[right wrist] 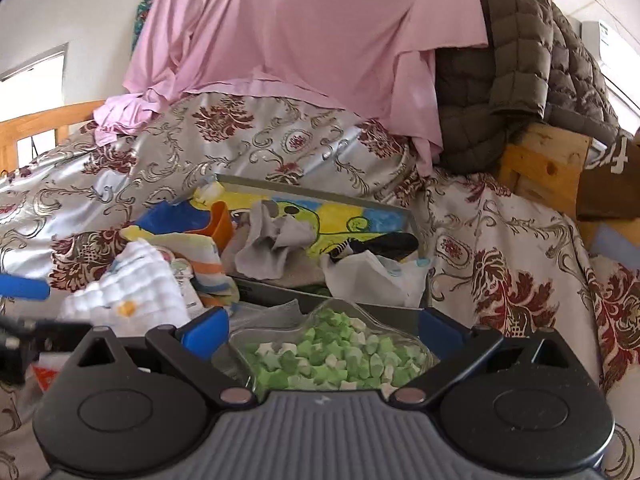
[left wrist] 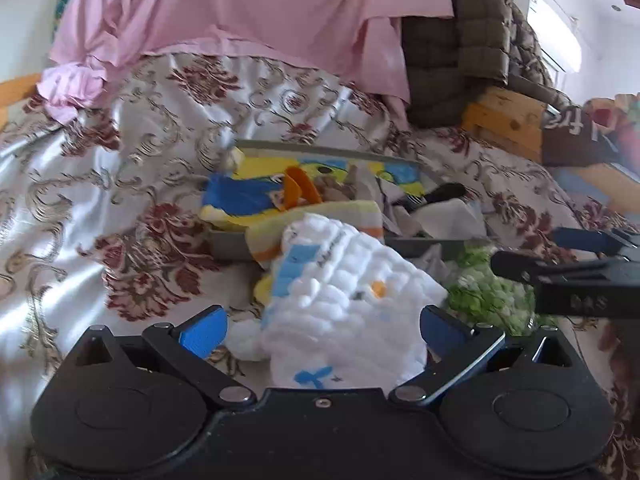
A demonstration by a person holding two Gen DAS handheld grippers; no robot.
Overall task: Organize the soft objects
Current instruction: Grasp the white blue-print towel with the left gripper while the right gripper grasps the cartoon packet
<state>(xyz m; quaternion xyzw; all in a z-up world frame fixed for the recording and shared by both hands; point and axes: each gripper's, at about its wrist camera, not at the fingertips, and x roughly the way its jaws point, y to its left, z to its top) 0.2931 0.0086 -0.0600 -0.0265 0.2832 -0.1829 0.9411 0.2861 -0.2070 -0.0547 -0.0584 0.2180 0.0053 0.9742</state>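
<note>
A grey tray (left wrist: 320, 151) lies on the bed and holds a yellow and blue cartoon cloth (left wrist: 256, 194), a striped towel (left wrist: 320, 216), grey socks (right wrist: 268, 240) and a black sock (right wrist: 384, 242). My left gripper (left wrist: 322, 326) is open, its blue fingers on either side of a white waffle cloth (left wrist: 344, 300) that drapes over the tray's near edge. My right gripper (right wrist: 324, 332) is open around a clear star-shaped dish of green and white paper stars (right wrist: 336, 354), just in front of the tray (right wrist: 312, 194). The white cloth also shows in the right wrist view (right wrist: 136, 284).
The bed has a silver and maroon floral cover (left wrist: 100, 200). A pink sheet (left wrist: 240, 12) and a brown quilted jacket (left wrist: 460, 52) are piled behind the tray. A wooden bed frame (left wrist: 508, 120) stands at the right. A white plastic bag (right wrist: 372, 276) lies in the tray's near corner.
</note>
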